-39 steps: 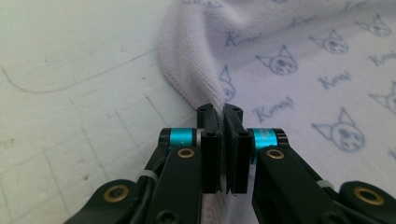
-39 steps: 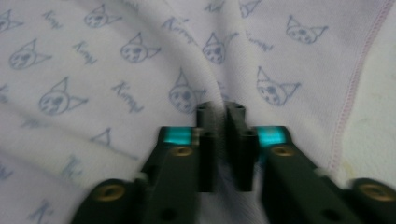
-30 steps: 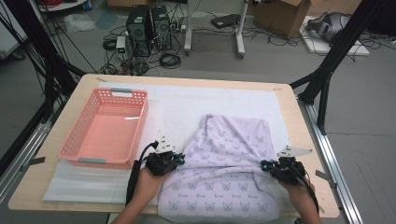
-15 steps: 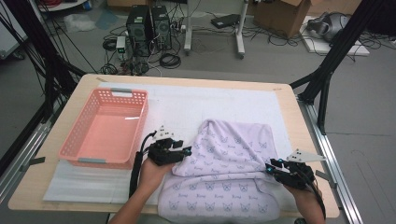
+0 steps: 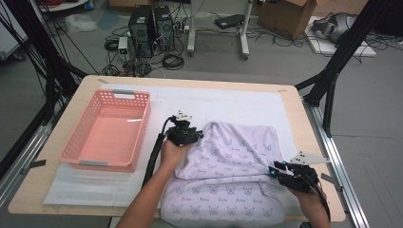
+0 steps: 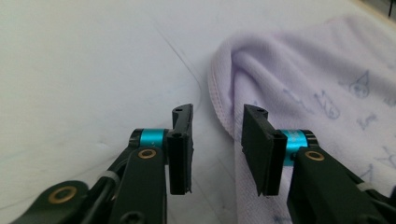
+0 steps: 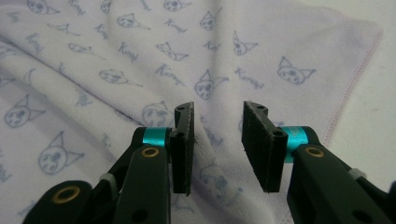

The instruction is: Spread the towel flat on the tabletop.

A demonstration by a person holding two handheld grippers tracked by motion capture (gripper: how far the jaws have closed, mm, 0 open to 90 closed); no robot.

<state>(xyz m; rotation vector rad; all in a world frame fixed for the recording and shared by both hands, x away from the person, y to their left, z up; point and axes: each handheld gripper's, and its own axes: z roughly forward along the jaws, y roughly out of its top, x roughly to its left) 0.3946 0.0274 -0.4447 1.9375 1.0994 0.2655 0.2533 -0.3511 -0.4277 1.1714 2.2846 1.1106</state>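
— Since both pairs of jaws have just been opening, is the lilac towel (image 5: 228, 175) let go now?

— Yes. Nearest to the person, the right gripper (image 7: 217, 140) stands partly open over the cloth, with nothing pressed between its jaws. It stayed at the fold's right end (a second ago it was pinching there).

— And the left gripper (image 6: 217, 140)?

— It moved away from the person along the towel's left edge. Its jaws first opened and then closed a little; the hem lies in the gap, not gripped.

— So the fold is finished?

— I think so. The towel lies folded on the tabletop (image 5: 90, 85), and the pink basket (image 5: 78, 149) further left is empty.
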